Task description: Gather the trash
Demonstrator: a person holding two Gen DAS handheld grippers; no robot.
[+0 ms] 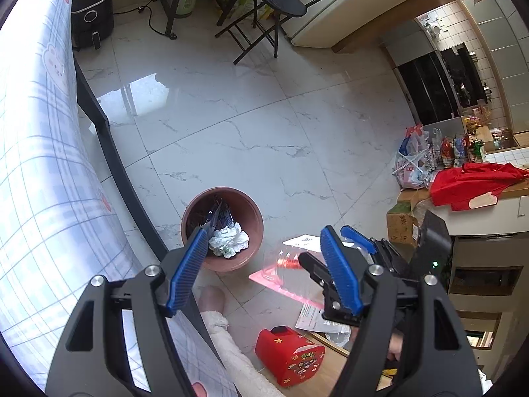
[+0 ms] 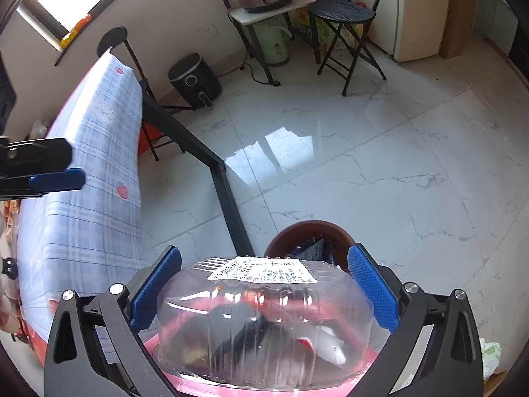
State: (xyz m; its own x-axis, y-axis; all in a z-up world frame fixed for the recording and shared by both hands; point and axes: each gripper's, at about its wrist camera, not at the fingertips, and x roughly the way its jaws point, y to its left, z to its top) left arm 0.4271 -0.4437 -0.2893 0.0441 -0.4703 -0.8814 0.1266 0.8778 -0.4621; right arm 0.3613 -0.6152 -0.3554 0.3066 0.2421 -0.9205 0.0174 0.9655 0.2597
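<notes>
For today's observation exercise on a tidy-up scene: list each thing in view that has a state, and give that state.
Round brown plastic bin: upright on the floor, holding crumpled white paper.
Clear plastic clamshell box with pink rim: closed, gripped by the right gripper.
Left gripper: open, empty.
Black folding chair: unfolded, upright.

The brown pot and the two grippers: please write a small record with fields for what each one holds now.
bin: brown pot on the marble floor
inside bin: crumpled white paper, dark wrapper
right gripper: shut on clear plastic container with white label
left gripper: open, nothing between its fingers
not yet collected: red box, papers on the floor
</notes>
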